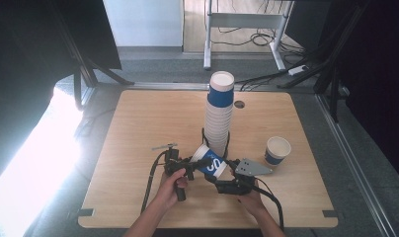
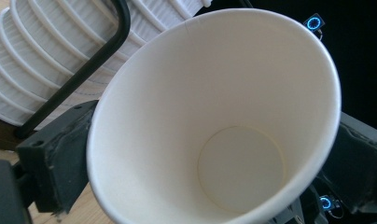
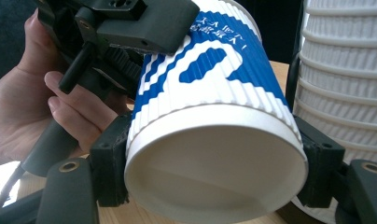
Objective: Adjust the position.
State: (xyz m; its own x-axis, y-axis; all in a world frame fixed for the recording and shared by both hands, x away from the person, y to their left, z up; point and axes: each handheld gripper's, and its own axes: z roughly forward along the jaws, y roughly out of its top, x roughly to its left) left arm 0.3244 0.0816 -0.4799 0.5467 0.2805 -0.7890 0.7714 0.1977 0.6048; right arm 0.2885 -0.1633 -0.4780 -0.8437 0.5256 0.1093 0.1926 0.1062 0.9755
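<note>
Both tools grip one blue-and-white ribbed paper cup (image 1: 209, 163), lying tipped on its side between them just above the wooden surface (image 1: 138, 128). The left tool (image 1: 190, 163) clamps its rim end, the right tool (image 1: 226, 170) its base. A tall stack of cups (image 1: 219, 113) stands just behind; a single cup (image 1: 277, 150) sits beyond the right tool.

A light wooden table (image 1: 153, 123) with rounded corners carries everything; a round cable hole (image 1: 239, 104) sits near its far edge; a tall stack of ribbed paper cups (image 1: 219, 111), blue at the top, stands upright near the middle inside a black wire holder (image 1: 204, 136); a single blue-and-white cup (image 1: 277, 150) stands upright well to the right of the stack, mouth up; black brackets (image 1: 85, 213) mark the near corners
</note>
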